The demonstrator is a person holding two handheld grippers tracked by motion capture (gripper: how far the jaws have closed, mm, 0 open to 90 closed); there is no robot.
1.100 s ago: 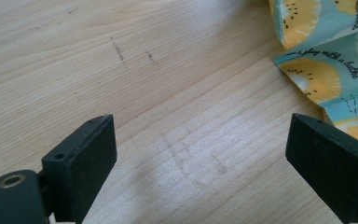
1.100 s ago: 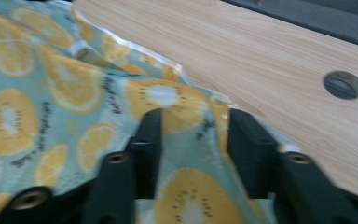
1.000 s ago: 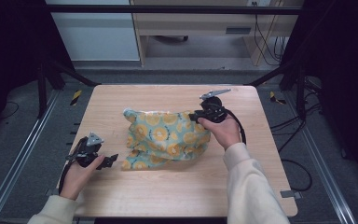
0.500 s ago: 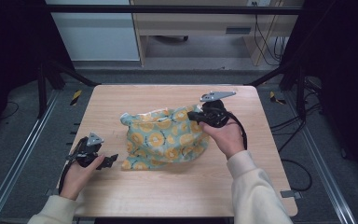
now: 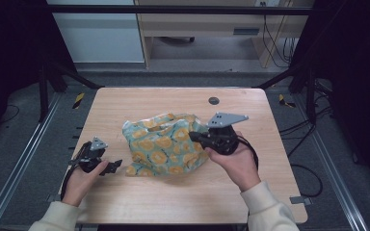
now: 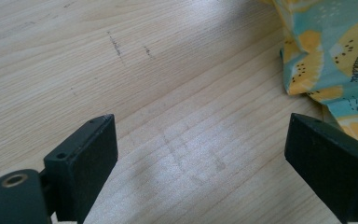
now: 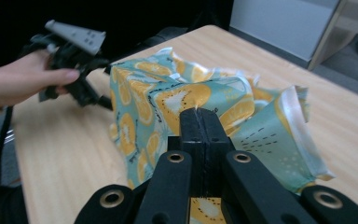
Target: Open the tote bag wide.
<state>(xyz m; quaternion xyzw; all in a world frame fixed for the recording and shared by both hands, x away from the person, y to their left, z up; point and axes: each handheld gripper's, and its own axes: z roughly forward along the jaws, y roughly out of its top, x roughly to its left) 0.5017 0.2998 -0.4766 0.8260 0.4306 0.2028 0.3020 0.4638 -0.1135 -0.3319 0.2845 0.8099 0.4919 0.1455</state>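
A teal fabric bag [image 5: 164, 144] printed with yellow fruit slices lies crumpled mid-table. My right gripper [image 5: 196, 137] is at the bag's right side, shut on a fold of its upper edge and holding that edge off the table. In the right gripper view the jaws [image 7: 199, 117] are pressed together on the cloth of the bag [image 7: 168, 98]. My left gripper [image 5: 114, 166] rests on the table just left of the bag's lower corner, open. Bare wood lies between its jaws [image 6: 200, 163], and the bag's corner [image 6: 335, 56] is beyond the right jaw.
The wooden table [image 5: 173, 202] has a small round dark grommet [image 5: 214, 100] near its far edge. Black frame rails run along both sides. A cabinet and cables stand on the floor beyond. The left hand and its gripper [image 7: 91, 95] show far off in the right gripper view.
My right gripper has moved toward the near side of the table and a little up, dragging the bag's edge with it. The bag has bunched up taller. The left gripper stayed put.
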